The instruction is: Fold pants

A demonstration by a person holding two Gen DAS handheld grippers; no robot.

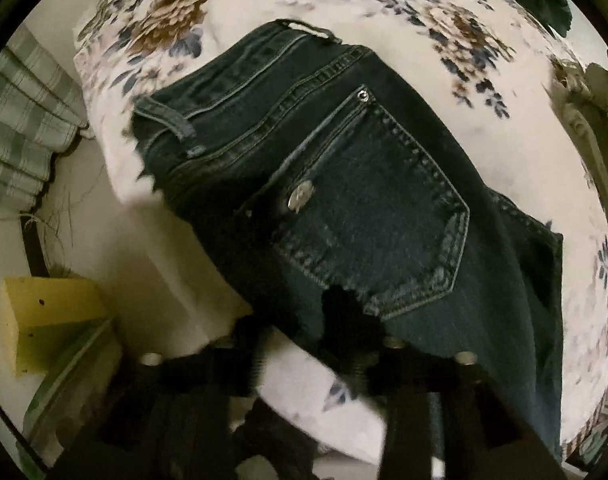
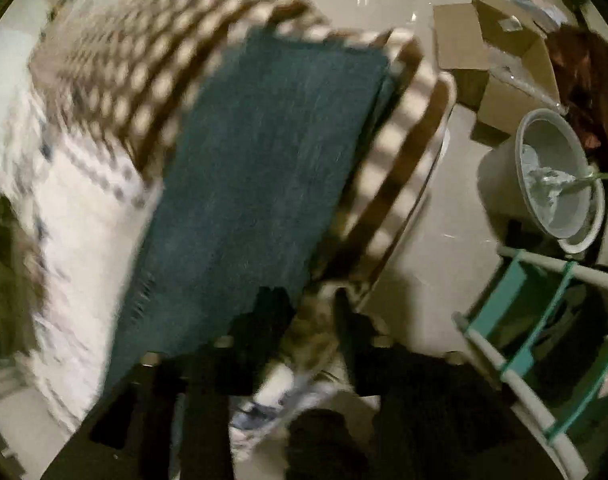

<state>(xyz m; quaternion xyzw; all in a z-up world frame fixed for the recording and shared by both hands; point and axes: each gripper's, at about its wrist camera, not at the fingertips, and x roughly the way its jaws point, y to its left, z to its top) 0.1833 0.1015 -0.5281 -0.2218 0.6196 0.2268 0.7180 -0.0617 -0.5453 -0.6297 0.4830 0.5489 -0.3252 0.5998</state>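
The dark blue denim pants [image 1: 344, 184] lie on a floral-printed white bed cover [image 1: 484, 128], waistband and back pocket up, seemingly folded leg over leg. The left claw [image 1: 299, 320] hangs parted above their edge, gripping nothing. The right claw [image 2: 304, 316] stands open beside the leg end [image 2: 271, 152], empty. Judging by this, crosswise folds remain.
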